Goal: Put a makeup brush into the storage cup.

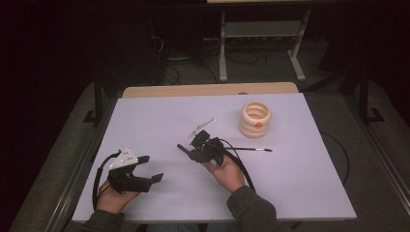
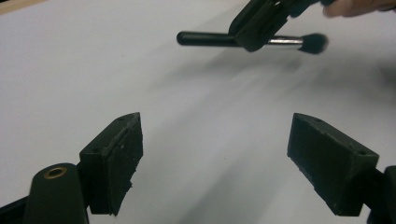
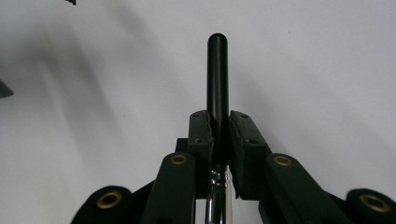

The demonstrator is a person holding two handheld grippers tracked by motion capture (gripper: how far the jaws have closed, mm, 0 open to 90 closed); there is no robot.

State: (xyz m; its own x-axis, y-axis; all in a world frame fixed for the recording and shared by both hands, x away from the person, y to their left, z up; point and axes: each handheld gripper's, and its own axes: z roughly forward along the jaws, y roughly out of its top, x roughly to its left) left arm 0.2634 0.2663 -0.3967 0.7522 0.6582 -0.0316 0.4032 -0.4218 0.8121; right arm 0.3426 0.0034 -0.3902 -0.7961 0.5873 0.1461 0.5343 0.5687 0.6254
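A black-handled makeup brush (image 3: 217,70) is clamped between the pads of my right gripper (image 3: 219,128), its rounded handle end sticking out past the jaws and its metal ferrule running back between them. In the high view that gripper (image 1: 193,153) is held over the middle of the white table (image 1: 159,116), and the brush handle (image 1: 183,148) points left. In the left gripper view, the brush (image 2: 205,38) hangs above the table with its dark bristle tip (image 2: 314,43) at the right. My left gripper (image 1: 151,169) rests near the front left, and its jaws (image 2: 217,140) are wide apart around bare table.
A cream ribbed holder (image 1: 255,119) with an orange dot stands at the back right. A thin black stick-like brush (image 1: 254,149) lies on the table just right of my right hand. A metal stand (image 1: 261,34) is on the floor beyond the table.
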